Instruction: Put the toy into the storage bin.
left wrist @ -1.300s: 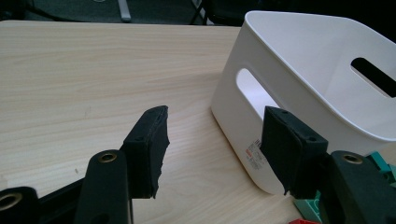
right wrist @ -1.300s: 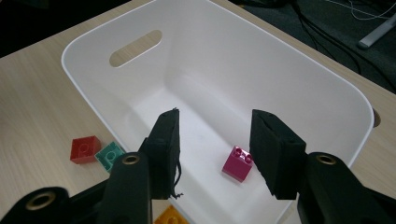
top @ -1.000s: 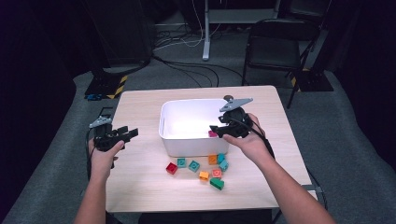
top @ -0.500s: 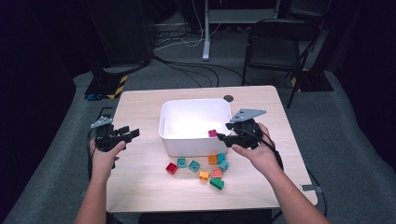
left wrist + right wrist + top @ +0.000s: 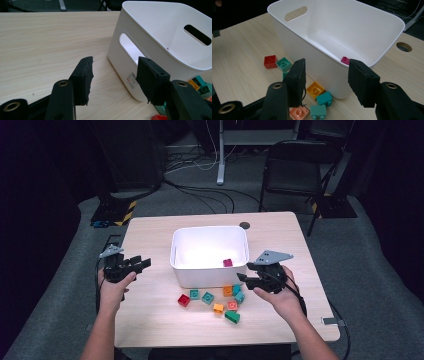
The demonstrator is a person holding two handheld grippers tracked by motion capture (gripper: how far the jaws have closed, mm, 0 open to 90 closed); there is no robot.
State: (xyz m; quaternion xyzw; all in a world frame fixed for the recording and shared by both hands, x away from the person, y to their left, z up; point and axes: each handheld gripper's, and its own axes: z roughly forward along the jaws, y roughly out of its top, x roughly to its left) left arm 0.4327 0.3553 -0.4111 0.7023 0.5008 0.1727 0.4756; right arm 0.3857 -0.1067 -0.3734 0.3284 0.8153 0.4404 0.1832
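A: Which gripper is nearer the loose blocks?

B: The right gripper (image 5: 250,279). It hovers by the tub's (image 5: 186,276) front right corner, jaws about half open and empty. The blocks lie just below and to its left on the table (image 5: 150,325), along the tub's front wall; the yellow block (image 5: 315,90) sits closest.

A: And the left gripper (image 5: 141,265)?

B: Off by the table's left edge, well apart from them. Its jaws have just been closing, with nothing between them. One pink block (image 5: 227,262) is already in the tub.

Both grippers, left (image 5: 134,265) and right (image 5: 248,279), are matte black, brass-ringed at jaw pivots, topped by grey triangular plates, trailing black cables.
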